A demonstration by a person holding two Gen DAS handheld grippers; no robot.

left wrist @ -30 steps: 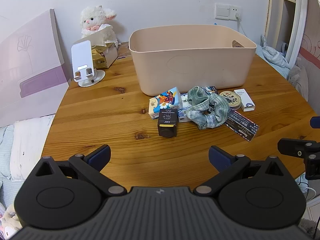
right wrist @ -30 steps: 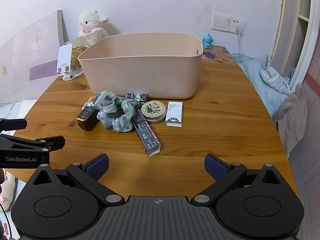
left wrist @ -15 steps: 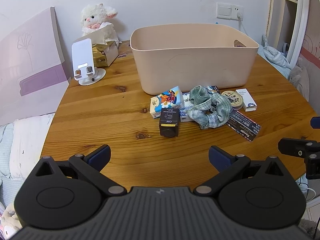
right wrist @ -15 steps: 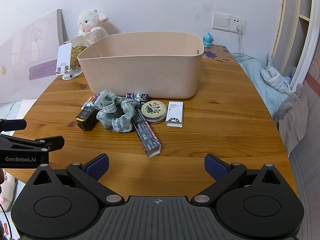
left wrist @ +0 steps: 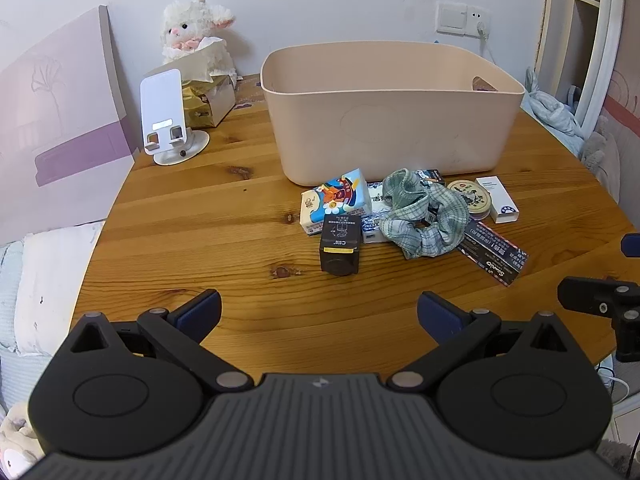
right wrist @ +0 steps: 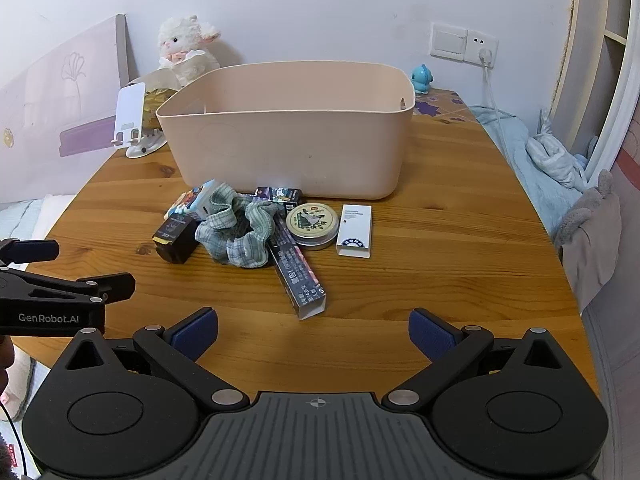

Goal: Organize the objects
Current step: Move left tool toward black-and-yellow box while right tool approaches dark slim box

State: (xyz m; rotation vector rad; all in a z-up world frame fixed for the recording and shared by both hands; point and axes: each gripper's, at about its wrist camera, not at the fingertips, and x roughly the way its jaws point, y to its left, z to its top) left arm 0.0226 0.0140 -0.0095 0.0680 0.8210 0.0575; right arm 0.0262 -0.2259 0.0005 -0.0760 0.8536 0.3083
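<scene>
Clutter [left wrist: 408, 216] before bin [left wrist: 392, 120]

Home bedroom, plush lamb [left wrist: 195, 30], bedding [right wrist: 536, 148], wooden table [left wrist: 200, 216]

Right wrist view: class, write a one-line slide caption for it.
Open right gripper faces a scrunchie, tin and small boxes before an open beige bin.

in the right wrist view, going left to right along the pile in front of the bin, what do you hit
black box → green checked scrunchie → long dark carton → round tin → white box. The colourful packs behind the scrunchie overlap too much to place.
</scene>
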